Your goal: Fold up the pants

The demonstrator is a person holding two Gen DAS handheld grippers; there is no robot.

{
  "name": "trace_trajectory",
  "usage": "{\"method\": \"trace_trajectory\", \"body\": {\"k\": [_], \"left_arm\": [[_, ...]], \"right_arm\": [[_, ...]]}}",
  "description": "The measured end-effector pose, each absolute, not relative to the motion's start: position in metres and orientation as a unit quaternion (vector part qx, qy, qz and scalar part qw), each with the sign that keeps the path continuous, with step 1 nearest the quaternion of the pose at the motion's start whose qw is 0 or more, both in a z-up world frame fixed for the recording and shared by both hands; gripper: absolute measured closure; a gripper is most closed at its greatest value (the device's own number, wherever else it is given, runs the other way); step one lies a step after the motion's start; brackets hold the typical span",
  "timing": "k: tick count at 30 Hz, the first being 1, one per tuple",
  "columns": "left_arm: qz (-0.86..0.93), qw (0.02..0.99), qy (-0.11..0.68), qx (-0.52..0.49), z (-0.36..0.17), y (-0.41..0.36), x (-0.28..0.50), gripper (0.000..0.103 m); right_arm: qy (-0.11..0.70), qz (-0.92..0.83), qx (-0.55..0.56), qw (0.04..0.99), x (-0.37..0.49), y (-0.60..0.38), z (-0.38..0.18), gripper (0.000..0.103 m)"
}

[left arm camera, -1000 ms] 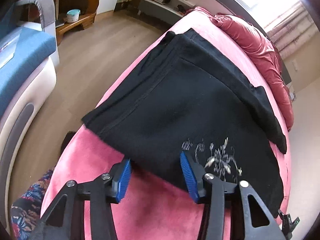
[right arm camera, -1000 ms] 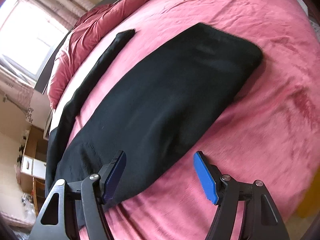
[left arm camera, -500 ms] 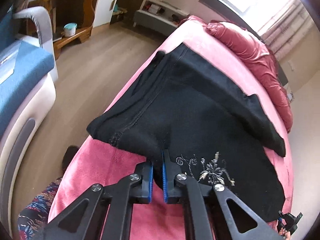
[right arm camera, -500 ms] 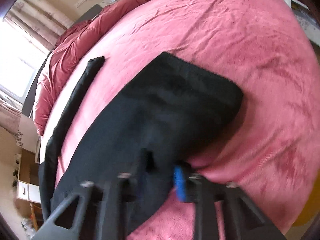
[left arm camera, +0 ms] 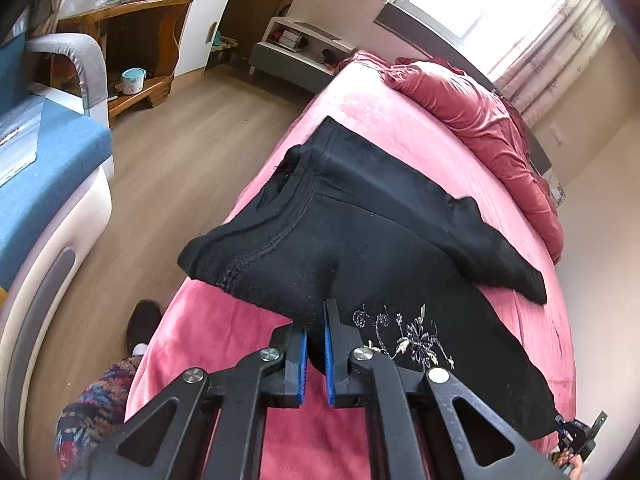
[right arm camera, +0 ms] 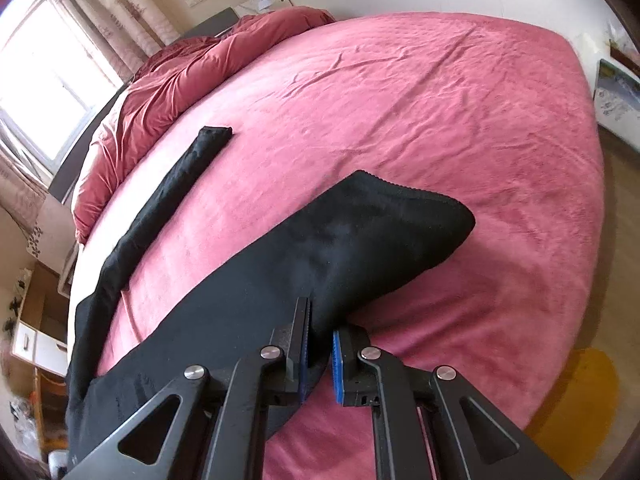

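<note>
Black pants with pale flower embroidery lie spread on a pink bed. My left gripper is shut on the near edge of the pants close to the waistband, lifting the cloth off the bed. My right gripper is shut on the near edge of one pants leg, whose hem end hangs raised above the bed. The other leg lies flat and stretched toward the pillows.
A crumpled red duvet lies along the head of the bed. A blue and white sofa stands left across the wooden floor. A wooden desk and white cabinet stand beyond. A yellow object sits on the floor right.
Both grippers were open over the near edge of the pants; they have shut on the cloth and lifted it, bunching the waist end and the leg end upward.
</note>
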State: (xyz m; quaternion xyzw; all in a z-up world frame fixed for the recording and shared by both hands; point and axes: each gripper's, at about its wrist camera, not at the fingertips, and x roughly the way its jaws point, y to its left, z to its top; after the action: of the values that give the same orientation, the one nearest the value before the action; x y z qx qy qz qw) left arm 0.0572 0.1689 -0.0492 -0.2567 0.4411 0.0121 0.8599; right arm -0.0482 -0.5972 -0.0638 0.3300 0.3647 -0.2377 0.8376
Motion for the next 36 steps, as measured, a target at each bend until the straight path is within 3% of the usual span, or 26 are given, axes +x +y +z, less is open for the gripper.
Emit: {"method": "trace_trajectory", "body": {"k": [13, 15, 16, 18, 20, 29, 36], "left_arm": [[0.015, 0.838, 0.496, -0.226, -0.072, 0.158, 0.016, 0.094], [0.015, 0.838, 0.506, -0.205, -0.074, 0.153, 0.021, 0.090], [0.020, 0.838, 0.508, -0.197, -0.074, 0.152, 0.022, 0.084], [0.025, 0.833, 0.520, -0.186, -0.075, 0.153, 0.022, 0.077], [0.027, 0.829, 0.530, -0.178, -0.075, 0.157, 0.021, 0.076], [0.059, 0.849, 0.497, -0.167, -0.039, 0.203, 0.013, 0.075], [0.036, 0.859, 0.477, -0.183, -0.018, 0.214, 0.086, 0.072]], "right_arm": [[0.406, -0.275, 0.318, 0.811, -0.103, -0.604, -0.089, 0.094], [0.416, -0.278, 0.316, 0.806, -0.101, -0.603, -0.093, 0.093], [0.419, -0.280, 0.316, 0.804, -0.101, -0.602, -0.094, 0.092], [0.425, -0.286, 0.315, 0.799, -0.101, -0.603, -0.094, 0.076], [0.426, -0.293, 0.303, 0.801, -0.104, -0.603, -0.089, 0.049], [0.410, -0.293, 0.197, 0.841, -0.102, -0.569, -0.041, 0.044], [0.440, -0.148, 0.156, 0.872, -0.027, -0.480, -0.042, 0.042]]}}
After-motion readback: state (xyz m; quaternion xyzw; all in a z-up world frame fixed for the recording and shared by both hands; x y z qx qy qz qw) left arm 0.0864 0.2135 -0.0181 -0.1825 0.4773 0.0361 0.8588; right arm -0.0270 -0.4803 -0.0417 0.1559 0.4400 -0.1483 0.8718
